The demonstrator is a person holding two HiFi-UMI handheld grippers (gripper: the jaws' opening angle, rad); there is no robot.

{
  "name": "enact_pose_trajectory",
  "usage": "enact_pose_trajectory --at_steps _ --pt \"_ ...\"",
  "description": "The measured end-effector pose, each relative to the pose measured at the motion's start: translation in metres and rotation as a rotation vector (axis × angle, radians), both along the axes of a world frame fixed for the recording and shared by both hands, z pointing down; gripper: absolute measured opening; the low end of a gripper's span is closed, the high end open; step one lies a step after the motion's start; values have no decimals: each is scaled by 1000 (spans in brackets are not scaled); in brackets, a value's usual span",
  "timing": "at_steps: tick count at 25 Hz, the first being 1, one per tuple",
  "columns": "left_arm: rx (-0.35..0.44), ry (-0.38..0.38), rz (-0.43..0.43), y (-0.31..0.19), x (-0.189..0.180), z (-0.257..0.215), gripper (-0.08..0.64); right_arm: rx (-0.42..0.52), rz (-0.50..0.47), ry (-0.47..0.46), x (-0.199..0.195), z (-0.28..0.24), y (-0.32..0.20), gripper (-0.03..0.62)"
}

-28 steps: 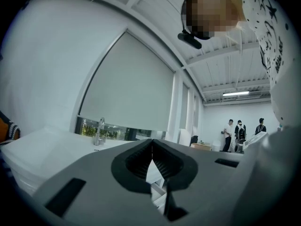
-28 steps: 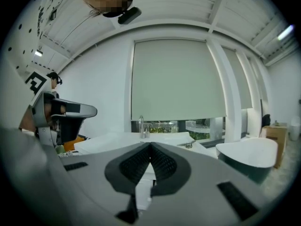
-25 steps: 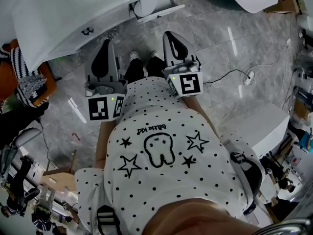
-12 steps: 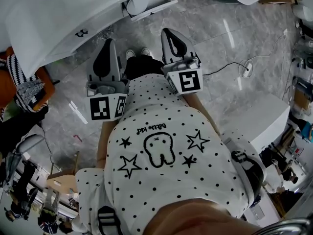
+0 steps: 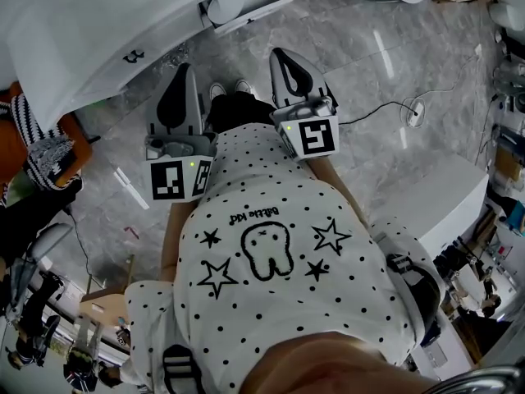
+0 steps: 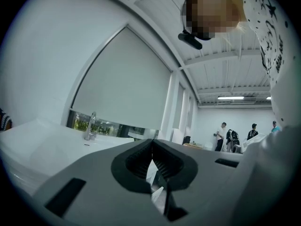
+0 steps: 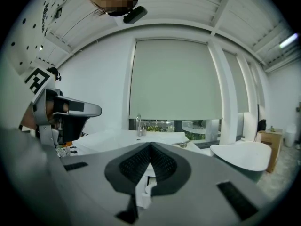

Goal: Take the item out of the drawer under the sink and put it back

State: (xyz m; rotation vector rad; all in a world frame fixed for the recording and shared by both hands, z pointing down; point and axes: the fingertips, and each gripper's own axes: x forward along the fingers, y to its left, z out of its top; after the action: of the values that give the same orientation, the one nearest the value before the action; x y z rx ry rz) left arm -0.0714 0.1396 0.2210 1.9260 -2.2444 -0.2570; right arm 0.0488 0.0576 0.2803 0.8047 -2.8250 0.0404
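The white sink counter (image 5: 90, 31) fills the head view's upper left, and a white ledge (image 5: 246, 11) juts out at its lower edge. I cannot tell whether that ledge is the drawer; no item shows. My left gripper (image 5: 181, 74) and right gripper (image 5: 285, 57) are held side by side at waist height, pointing at the counter and short of it. The left gripper (image 6: 151, 143) has its pads together with nothing between them, and a faucet (image 6: 89, 126) stands beyond. The right gripper (image 7: 150, 148) is likewise shut and empty, facing the counter (image 7: 117, 138).
A grey marble floor (image 5: 361, 64) lies below, with a cable running to a floor socket (image 5: 415, 124). A large white fixture (image 5: 435, 208) stands at the right and another white basin (image 7: 244, 155) at the right gripper's right. A striped bundle (image 5: 45, 150) sits left. Several people (image 6: 221, 136) stand far off.
Both grippers have edged slightly forward toward the sink counter, and the head view has shifted with them. The jaws stay shut and empty.
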Motion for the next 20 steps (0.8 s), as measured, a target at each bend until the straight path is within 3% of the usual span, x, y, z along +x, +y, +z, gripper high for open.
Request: enact_pose_trajectory --at_steps 20 --pt "-26 12 -41 3 -11 11 5 -1 -24 64 -13 14 -1 12"
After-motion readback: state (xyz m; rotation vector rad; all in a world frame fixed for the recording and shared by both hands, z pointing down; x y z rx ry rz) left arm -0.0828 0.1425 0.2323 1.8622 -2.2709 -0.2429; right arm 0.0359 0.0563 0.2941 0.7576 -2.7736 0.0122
